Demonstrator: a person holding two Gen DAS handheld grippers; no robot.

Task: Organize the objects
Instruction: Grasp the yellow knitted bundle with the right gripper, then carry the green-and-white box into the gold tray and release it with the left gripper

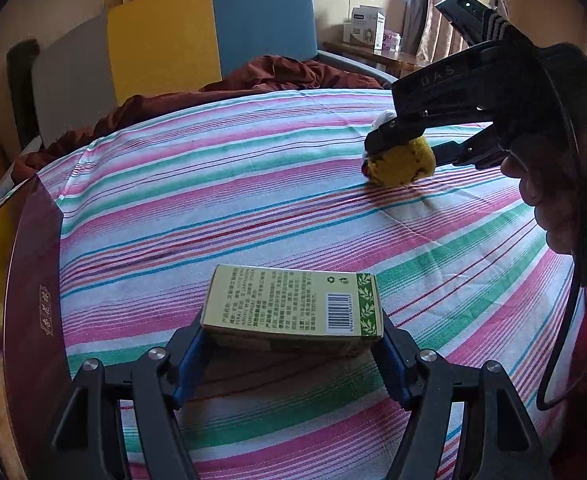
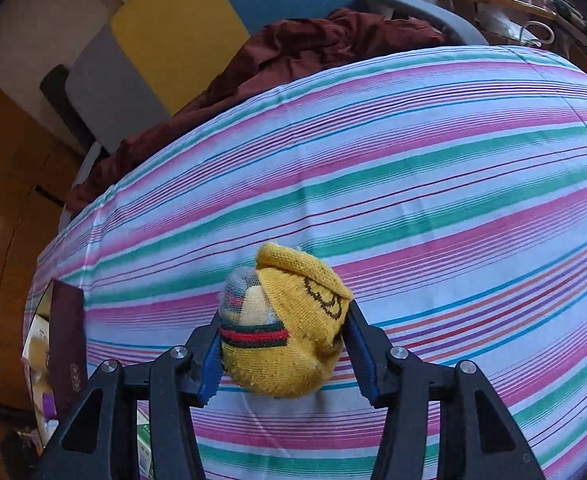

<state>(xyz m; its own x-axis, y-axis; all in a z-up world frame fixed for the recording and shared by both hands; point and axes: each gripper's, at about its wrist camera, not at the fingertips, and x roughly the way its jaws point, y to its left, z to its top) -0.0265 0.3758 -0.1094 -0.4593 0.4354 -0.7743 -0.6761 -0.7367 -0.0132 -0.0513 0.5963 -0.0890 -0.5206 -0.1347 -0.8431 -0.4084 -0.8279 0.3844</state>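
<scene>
- While clamped between its blue pads, left gripper (image 1: 293,354) holds green carton (image 1: 293,306) just above striped sheet (image 1: 213,200).
- Right gripper (image 2: 283,354) pinches yellow rolled sock (image 2: 289,332), resting on sheet.
- Maroon box (image 1: 33,300) left of left gripper; contents unclear.

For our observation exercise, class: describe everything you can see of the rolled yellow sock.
The rolled yellow sock is a knitted bundle with a dark smiley face and a red-and-green striped band. At one end a whitish, net-like inner layer shows. It rests on the striped bedsheet, well beyond the green box. The right gripper has its blue-padded fingers against the sock's two sides, slightly denting the soft knit.
</scene>
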